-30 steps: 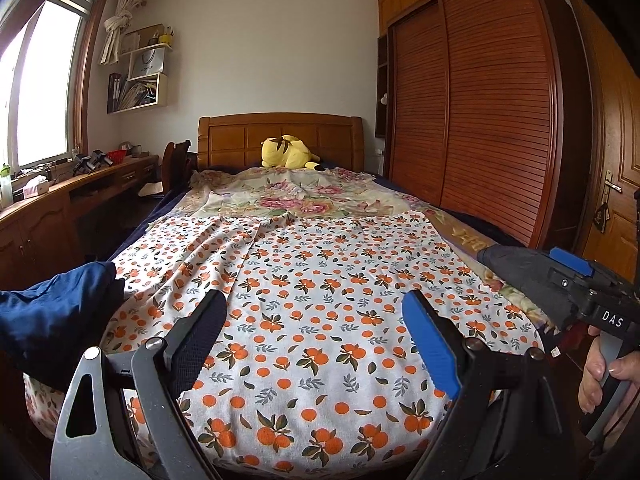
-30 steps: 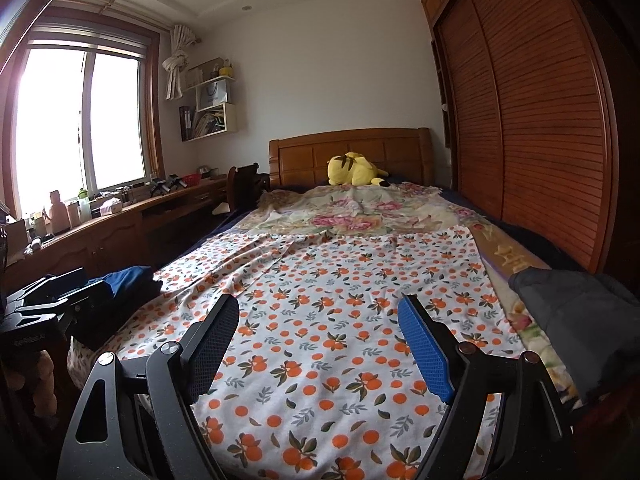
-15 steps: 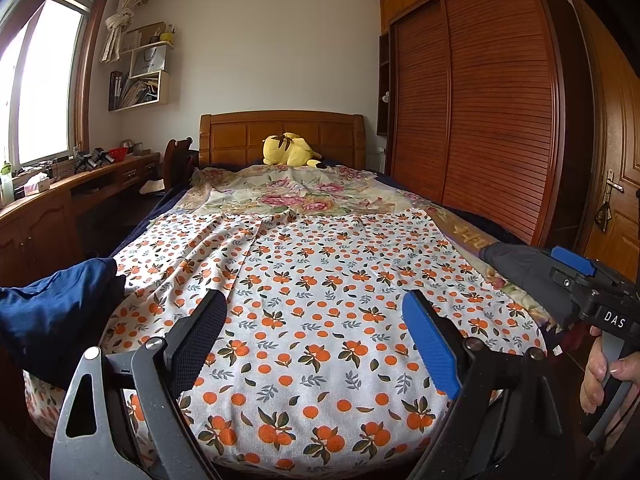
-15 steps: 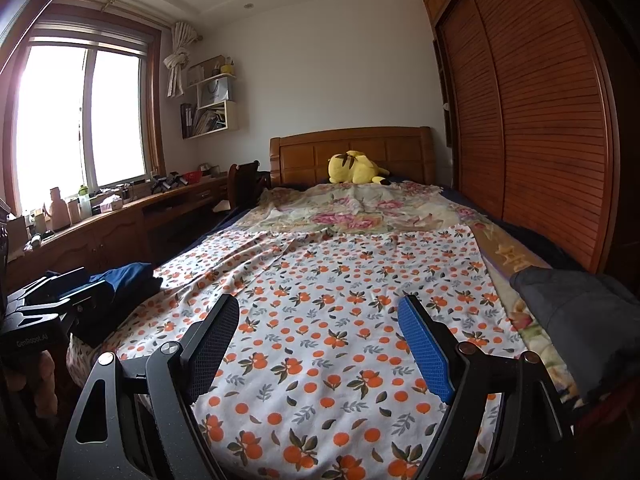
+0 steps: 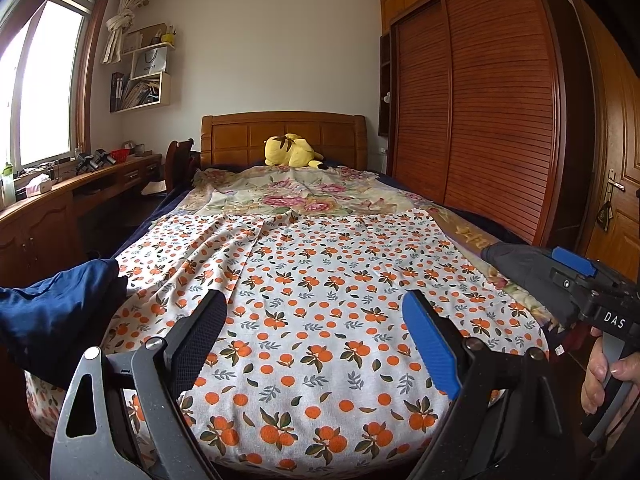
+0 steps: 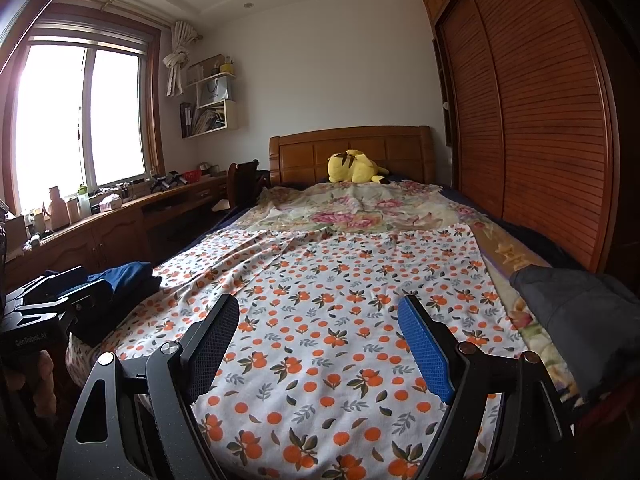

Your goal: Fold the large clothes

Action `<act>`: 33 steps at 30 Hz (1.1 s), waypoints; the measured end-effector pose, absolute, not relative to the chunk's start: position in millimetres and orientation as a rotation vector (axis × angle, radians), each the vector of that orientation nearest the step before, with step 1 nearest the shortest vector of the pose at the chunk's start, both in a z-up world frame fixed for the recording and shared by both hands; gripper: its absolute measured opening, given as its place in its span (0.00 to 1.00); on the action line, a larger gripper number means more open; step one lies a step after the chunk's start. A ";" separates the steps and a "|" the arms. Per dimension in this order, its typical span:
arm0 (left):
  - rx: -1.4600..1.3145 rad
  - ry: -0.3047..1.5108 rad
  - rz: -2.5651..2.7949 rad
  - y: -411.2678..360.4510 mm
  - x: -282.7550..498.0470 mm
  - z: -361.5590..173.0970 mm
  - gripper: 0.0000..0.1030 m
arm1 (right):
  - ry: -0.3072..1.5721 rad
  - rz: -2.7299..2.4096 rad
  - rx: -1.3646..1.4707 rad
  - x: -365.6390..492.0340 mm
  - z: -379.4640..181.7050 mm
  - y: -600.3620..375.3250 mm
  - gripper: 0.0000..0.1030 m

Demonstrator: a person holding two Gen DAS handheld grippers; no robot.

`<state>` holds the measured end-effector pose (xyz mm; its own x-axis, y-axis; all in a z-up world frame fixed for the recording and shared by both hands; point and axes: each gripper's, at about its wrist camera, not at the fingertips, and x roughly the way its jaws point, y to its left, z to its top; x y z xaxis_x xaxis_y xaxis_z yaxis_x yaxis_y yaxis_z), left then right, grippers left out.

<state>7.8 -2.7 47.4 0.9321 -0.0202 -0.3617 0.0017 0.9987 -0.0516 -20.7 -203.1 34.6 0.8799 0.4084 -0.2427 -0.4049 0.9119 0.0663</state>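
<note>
Orange-print garment flat, long axis toward headboard.

From your left wrist camera you can read "DAS" in white capitals on the black body of the right gripper, which your hand holds at the right edge of the view, beside the foot of the bed. Above the bed's headboard and to its left, a white paper bag on the wall shelf carries the dark word "HONOR". From your right wrist camera, the black body of the left gripper, left of the bed's foot, bears pale lettering that reads roughly "GenRobot.AI". The same bag shows there too, but its print is too small to read.
</note>
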 end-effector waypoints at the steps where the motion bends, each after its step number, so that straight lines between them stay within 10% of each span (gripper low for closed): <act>1: -0.052 0.370 -0.011 -2.1 7.3 47.1 0.87 | 0.256 0.424 0.013 -20.8 34.4 -203.3 0.81; 33: -0.051 0.371 -0.011 -2.2 7.0 46.4 0.87 | 0.259 0.420 0.012 -22.1 32.3 -203.3 0.81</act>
